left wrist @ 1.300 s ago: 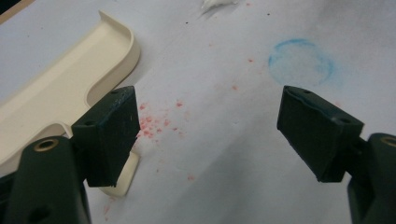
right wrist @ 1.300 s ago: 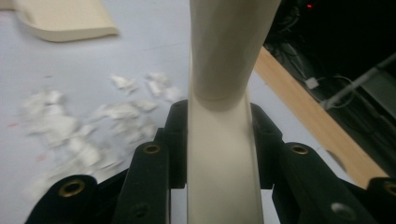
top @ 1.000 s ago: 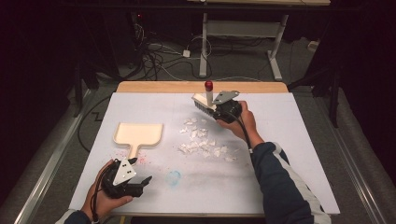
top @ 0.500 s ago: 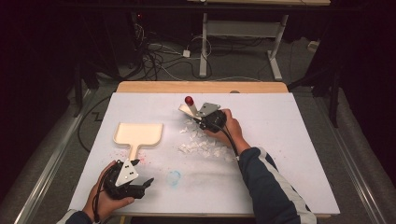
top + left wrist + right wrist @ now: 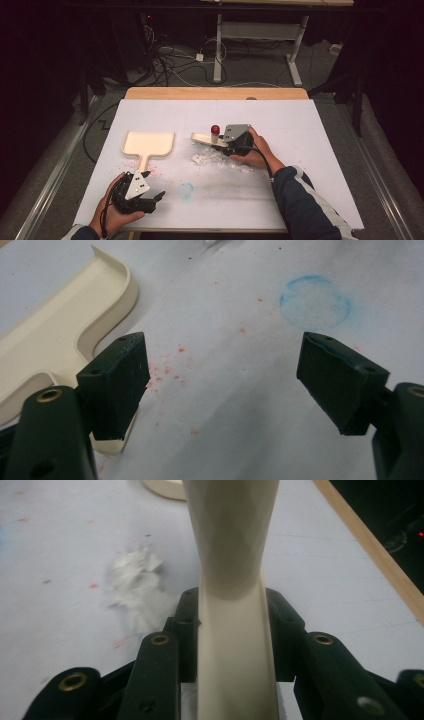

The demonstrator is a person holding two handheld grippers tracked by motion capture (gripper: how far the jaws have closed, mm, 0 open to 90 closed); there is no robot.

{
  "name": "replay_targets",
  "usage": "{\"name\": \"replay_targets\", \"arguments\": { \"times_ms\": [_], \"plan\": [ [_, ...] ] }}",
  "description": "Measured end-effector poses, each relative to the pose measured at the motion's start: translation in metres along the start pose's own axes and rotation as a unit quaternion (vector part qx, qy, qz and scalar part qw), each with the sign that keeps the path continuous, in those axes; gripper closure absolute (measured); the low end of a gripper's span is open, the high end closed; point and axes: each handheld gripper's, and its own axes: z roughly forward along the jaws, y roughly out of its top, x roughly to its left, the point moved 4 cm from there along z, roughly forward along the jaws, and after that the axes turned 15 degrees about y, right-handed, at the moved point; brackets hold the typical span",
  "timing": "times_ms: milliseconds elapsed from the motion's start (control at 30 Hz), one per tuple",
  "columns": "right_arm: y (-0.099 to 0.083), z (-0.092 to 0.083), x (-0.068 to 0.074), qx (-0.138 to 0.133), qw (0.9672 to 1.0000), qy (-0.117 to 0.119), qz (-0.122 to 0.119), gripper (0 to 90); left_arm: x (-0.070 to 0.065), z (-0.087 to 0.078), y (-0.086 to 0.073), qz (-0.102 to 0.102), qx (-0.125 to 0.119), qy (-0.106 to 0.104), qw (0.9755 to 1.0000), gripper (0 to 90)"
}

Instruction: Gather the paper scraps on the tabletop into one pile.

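Observation:
My right gripper (image 5: 222, 143) is shut on the handle of a cream sweeping tool (image 5: 202, 138) with a red knob (image 5: 215, 129), held low over the table. In the right gripper view the tool's handle (image 5: 235, 630) runs straight up between the jaws of the right gripper (image 5: 232, 607). A loose heap of white paper scraps (image 5: 212, 159) lies just under and in front of it, also visible as paper scraps (image 5: 137, 590). A cream dustpan (image 5: 148, 142) lies to the left. My left gripper (image 5: 154, 198) rests open near the dustpan's handle (image 5: 60, 335), with nothing in the left gripper (image 5: 225, 385).
A blue ring mark (image 5: 186, 190) and red specks (image 5: 165, 370) stain the white table cover (image 5: 310, 150). A wooden edge (image 5: 215, 93) runs along the table's far side. Beyond it are cables and desk legs on the floor.
The right gripper has come toward the person and lower with the cream tool, which now sits at the far edge of the scraps. The left gripper has stayed in place.

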Motion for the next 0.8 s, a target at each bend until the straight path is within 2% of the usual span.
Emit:
{"name": "replay_targets", "arguments": {
  "times_ms": [133,433,567,667,700,733,800],
  "plan": [
    [-0.005,-0.013,0.017,-0.004,0.9995,0.029,-0.015,66.1,0.0,-0.001,0.0,-0.003,0.003,-0.002,1.0,20.5],
    [-0.012,-0.03,0.034,-0.01,0.9983,0.054,-0.02,66.5,-0.002,-0.002,0.0,0.004,0.001,-0.001,1.0,20.5],
    [-0.015,-0.038,0.035,-0.014,0.9987,0.045,-0.017,66.8,-0.003,-0.002,0.0,0.001,0.004,-0.003,1.0,20.5],
    [-0.014,-0.045,0.032,-0.024,0.9995,0.015,-0.014,67.3,-0.003,-0.002,0.0,0.002,0.005,-0.003,1.0,20.5],
    [-0.014,-0.05,0.03,-0.039,0.9992,0.003,-0.005,67.6,-0.002,-0.002,0.0,0.005,0.002,-0.001,1.0,20.5],
    [-0.014,-0.05,0.03,-0.039,0.9992,0.003,-0.005,67.6,-0.002,-0.002,0.0,0.005,0.002,-0.001,1.0,20.5],
    [-0.014,-0.054,0.028,-0.037,0.9992,-0.012,-0.002,67.6,-0.002,-0.002,0.0,0.005,0.001,0.0,1.0,20.5]
  ]
}}
